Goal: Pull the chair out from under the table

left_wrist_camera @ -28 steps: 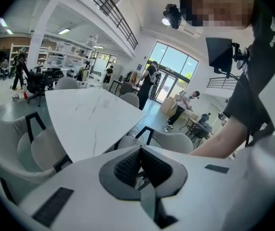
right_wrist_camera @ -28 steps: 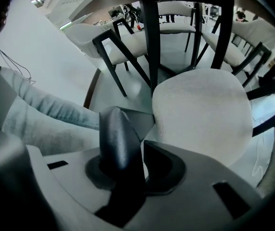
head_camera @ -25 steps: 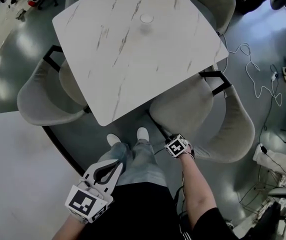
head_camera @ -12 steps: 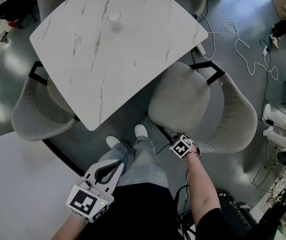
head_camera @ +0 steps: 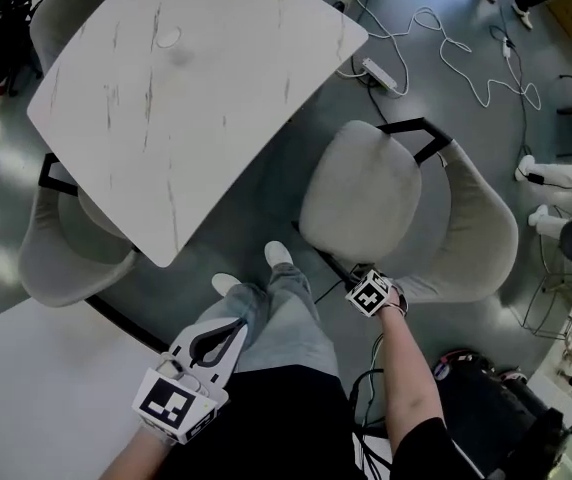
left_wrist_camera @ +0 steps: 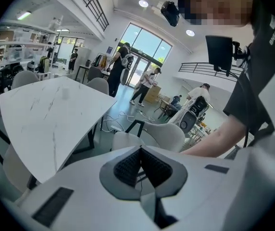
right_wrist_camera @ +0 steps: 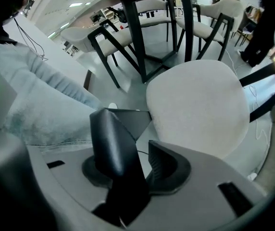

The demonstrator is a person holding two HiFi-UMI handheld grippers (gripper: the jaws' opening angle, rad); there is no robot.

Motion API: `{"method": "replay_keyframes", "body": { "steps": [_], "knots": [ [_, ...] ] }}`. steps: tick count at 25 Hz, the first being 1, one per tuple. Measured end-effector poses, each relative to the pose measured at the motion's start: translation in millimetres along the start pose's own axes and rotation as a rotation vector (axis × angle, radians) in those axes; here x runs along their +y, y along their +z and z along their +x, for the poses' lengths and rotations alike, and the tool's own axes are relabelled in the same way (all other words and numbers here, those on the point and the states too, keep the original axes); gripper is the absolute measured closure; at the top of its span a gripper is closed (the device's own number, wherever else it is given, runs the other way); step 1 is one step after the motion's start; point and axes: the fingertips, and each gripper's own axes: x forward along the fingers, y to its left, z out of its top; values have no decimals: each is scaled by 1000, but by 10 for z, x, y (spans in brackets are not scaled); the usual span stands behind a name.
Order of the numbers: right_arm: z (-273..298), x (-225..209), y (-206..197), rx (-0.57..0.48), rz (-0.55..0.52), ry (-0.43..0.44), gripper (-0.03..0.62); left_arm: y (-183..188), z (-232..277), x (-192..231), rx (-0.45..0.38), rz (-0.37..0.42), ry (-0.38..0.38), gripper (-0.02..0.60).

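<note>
The marble-topped table (head_camera: 196,88) filled the upper left of the head view. The chair (head_camera: 366,203) stood to its right, its pale seat wholly clear of the tabletop's edge, with open floor between them. A second chair (head_camera: 51,258) sat tucked under the table's far-left side.

By the look of it, the pull was at or near its end. The right gripper (head_camera: 364,286) was clamped on the chair's black frame bar (right_wrist_camera: 116,148), low at the seat's near corner. The left gripper (head_camera: 231,330) hung idle beside the person's jeans (head_camera: 286,318), jaws together on nothing.

The next move probably called only for a last short draw, or for opening the jaws and backing off the bar without dragging the frame sideways.

Room was tighter behind than in front — dark equipment (head_camera: 496,408) lay near the person's right arm. A power strip (head_camera: 381,76) and loose cables (head_camera: 446,38) trailed beyond the chair's far legs, apart from them.
</note>
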Motion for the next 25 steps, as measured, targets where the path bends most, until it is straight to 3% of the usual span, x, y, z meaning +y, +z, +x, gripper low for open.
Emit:
{"method": "replay_keyframes", "body": {
  "steps": [6,11,20,25],
  "knots": [
    [-25,53,-316,-22,104,-4,444,-8,189,-160,45,48,-59,577],
    [-36,17,-566,-60,206,-30,444,-35,375,-419,117,141,-154,577],
    [-36,-30,-1115,-104,407,-61,444,40,471,-530,162,211,-181,577],
    [-60,-47,-1284,-139,508,-84,439,33,597,-684,199,276,-246,577]
  ]
}}
